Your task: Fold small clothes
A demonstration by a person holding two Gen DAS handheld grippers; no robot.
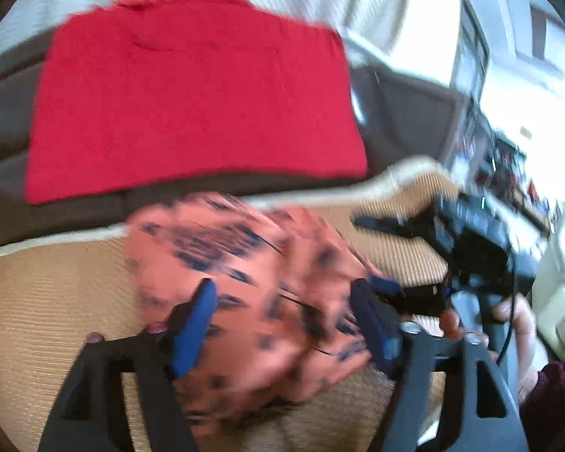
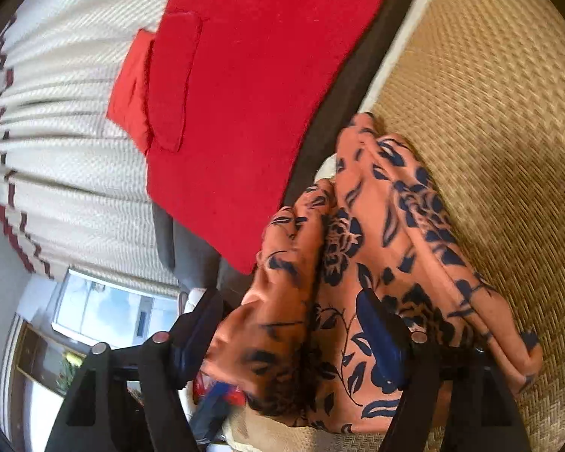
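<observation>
An orange garment with a dark blue flower print (image 1: 245, 282) lies bunched on a tan woven mat (image 1: 49, 301). My left gripper (image 1: 282, 324) is open, its blue-padded fingers (image 1: 194, 327) spread on either side of the bunched cloth. The view is blurred. My right gripper (image 2: 293, 335) is open too, with the same garment (image 2: 376, 233) lying between and over its fingers (image 2: 382, 342). The right gripper also shows in the left wrist view (image 1: 471, 233) at the right, held in a hand.
A red garment (image 1: 192, 101) lies folded flat on a dark cushion (image 1: 403, 113) beyond the mat; it also shows in the right wrist view (image 2: 252, 86). A white ribbed blanket (image 2: 64, 120) with red trim lies behind it. Room furniture stands at the right.
</observation>
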